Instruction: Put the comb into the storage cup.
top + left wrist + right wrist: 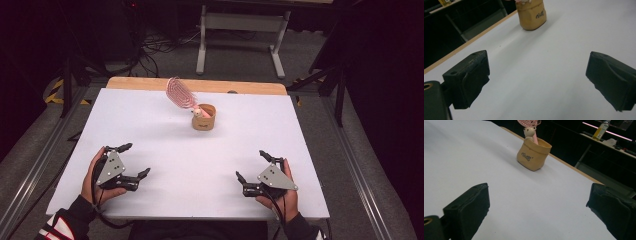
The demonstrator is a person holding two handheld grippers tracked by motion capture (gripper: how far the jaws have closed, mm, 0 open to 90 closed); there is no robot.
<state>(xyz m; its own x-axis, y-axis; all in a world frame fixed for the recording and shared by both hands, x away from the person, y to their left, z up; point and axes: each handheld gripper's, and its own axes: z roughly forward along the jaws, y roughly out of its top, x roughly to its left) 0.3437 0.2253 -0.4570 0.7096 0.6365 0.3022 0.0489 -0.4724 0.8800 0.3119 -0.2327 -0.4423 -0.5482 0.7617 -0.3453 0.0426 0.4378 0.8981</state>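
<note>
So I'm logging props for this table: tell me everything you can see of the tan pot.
The tan pot is a small, soft-looking brown holder with a rolled rim and dark script on its side. It stands upright on the white table, toward the far edge. A pink brush with a little bear figure leans out of it. Neither gripper touches it.

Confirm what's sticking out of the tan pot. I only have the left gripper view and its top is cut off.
Observer: A pink comb stands in the tan pot, leaning toward the table's far left in the high view.
Operator: Anything else in it?
Observer: A small bear figure sits at the pot's rim, on the comb's handle; the right gripper view shows it.
Operator: Where's the right gripper?
Observer: The right gripper is low over the white table near the front edge, jaws wide apart, holding nothing. The left gripper mirrors it, also open.
</note>
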